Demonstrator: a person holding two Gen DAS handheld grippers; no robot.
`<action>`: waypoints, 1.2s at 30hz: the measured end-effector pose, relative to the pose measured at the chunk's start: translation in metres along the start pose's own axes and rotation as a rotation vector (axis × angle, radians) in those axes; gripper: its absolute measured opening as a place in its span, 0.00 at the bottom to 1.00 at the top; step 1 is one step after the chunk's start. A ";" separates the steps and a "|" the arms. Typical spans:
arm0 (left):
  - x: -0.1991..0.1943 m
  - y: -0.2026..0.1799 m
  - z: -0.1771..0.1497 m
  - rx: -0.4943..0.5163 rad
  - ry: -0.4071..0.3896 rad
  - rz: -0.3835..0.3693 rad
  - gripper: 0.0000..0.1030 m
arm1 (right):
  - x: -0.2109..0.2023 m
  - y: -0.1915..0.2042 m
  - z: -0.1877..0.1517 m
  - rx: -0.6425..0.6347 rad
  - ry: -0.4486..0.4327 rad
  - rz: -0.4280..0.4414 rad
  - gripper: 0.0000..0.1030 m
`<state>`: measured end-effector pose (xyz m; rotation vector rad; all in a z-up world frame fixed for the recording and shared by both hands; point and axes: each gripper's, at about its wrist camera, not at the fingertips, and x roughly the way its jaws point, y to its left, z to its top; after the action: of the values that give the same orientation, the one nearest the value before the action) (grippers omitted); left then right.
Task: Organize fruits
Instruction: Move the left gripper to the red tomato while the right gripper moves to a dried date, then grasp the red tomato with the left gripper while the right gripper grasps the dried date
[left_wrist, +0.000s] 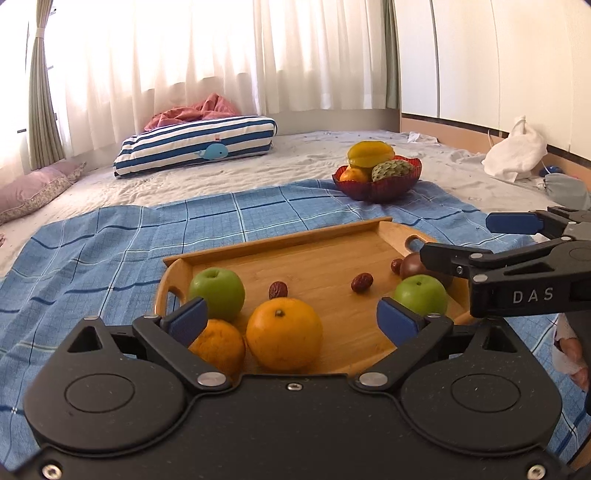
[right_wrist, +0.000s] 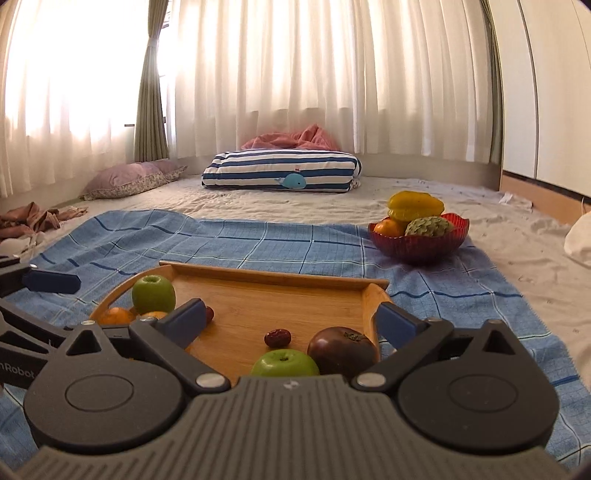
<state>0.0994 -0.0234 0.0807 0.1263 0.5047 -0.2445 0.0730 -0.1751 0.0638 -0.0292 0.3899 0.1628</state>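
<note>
Now both black two-finger grippers, left gripper (left_wrist: 291, 321) and right gripper (right_wrist: 291, 325), stand spread wide with nothing clamped, over the rectangular bamboo tray (left_wrist: 280, 242) on the blue checked cloth (left_wrist: 110, 251). On it lie two green apples (left_wrist: 217, 293), two oranges (left_wrist: 284, 339), red dates (left_wrist: 362, 282) and a dark brown fruit (right_wrist: 341, 349); the red glass bowl (left_wrist: 376, 184) of fruit sits well apart behind.

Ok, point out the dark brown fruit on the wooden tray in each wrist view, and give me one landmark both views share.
Left wrist view: the dark brown fruit sits at the tray's right end, half hidden behind the right gripper and a green apple.
Right wrist view: the same fruit lies low and centre-right, between the open fingers.
Shared landmark: the red fruit bowl on the blue checked cloth.
</note>
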 end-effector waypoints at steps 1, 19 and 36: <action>-0.002 0.000 -0.003 0.001 -0.002 -0.005 0.95 | -0.001 0.001 -0.002 -0.006 -0.001 -0.002 1.00; -0.014 -0.001 -0.048 -0.029 0.001 -0.067 0.96 | -0.015 0.002 -0.043 0.023 -0.034 0.004 1.00; 0.000 -0.007 -0.083 -0.029 0.058 -0.071 0.94 | -0.009 0.000 -0.073 0.085 -0.001 0.017 1.00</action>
<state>0.0591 -0.0156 0.0084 0.0874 0.5706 -0.3038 0.0370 -0.1810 0.0001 0.0581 0.3956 0.1631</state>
